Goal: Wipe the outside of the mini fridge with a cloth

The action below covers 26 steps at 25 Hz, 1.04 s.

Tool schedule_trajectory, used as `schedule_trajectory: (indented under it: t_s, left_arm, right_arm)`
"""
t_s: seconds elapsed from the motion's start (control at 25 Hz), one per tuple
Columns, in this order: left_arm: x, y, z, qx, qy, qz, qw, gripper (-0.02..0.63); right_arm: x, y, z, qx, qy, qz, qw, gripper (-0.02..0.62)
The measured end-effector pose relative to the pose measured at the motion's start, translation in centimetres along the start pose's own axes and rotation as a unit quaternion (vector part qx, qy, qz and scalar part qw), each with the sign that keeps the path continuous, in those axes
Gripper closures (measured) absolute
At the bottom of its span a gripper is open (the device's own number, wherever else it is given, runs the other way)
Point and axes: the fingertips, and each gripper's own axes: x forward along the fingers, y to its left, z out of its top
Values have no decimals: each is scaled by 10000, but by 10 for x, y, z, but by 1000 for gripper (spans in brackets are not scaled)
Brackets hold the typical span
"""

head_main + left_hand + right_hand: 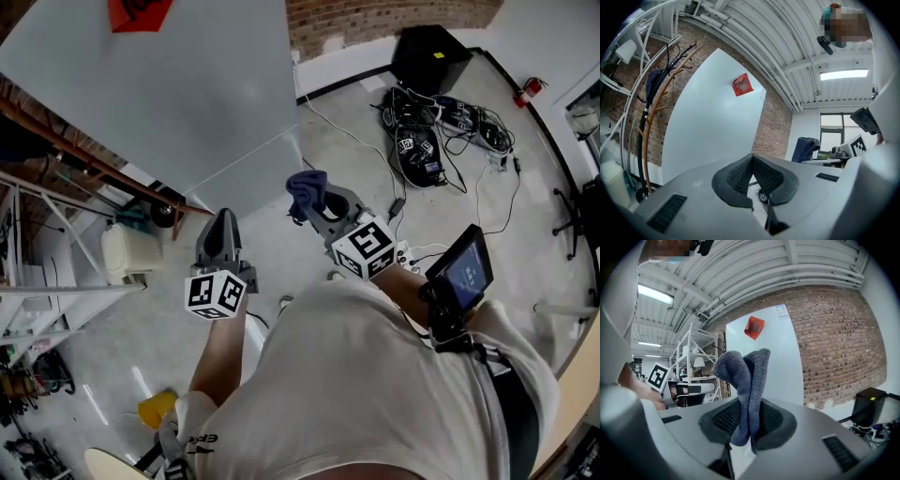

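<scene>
Your white shirt (375, 375) fills the bottom of the head view. A black device with a lit screen (464, 270) is strapped at your right forearm, its text too small to read.

Writing:
- Left marker cube (216, 292) and right marker cube (366, 247) carry black-and-white square codes, no words.
- Red sticker (742, 85) sits high on the white panel (187, 84); print not legible.
- Small label (781, 311) at the panel's top corner is also unreadable.
- Black box (429, 54) carries a yellow tag, no readable text.

Surroundings:
- The panel stands against the brick wall (834, 343), ahead of both tongs. You cannot tell from these views whether it is the fridge.
- Wooden coat rack (651, 117) and white shelving (37, 234) stand to your left, with a white jug (127, 253) beneath.
- A tangle of cables (441, 131) lies on the concrete floor (356, 150) to the right, and a red extinguisher (530, 91) sits beyond it.
- A yellow object (157, 408) lies by your left side.

Tongs:
- Left gripper (751, 159): tongs pressed together at the tips, nothing between them, held in the air short of the panel.
- Right gripper (749, 404): tongs clamped on the blue-grey cloth (743, 376). It stands up folded between the pads, in the air and clear of the panel.
</scene>
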Motion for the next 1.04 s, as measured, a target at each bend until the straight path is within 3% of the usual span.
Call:
schedule_trajectory:
  t_s: [1.04]
  left_arm:
    - [-31, 40, -5, -394, -6, -406, 9984, 606]
  right_arm:
    - [28, 56, -7, -94, 282, -360, 9989, 512]
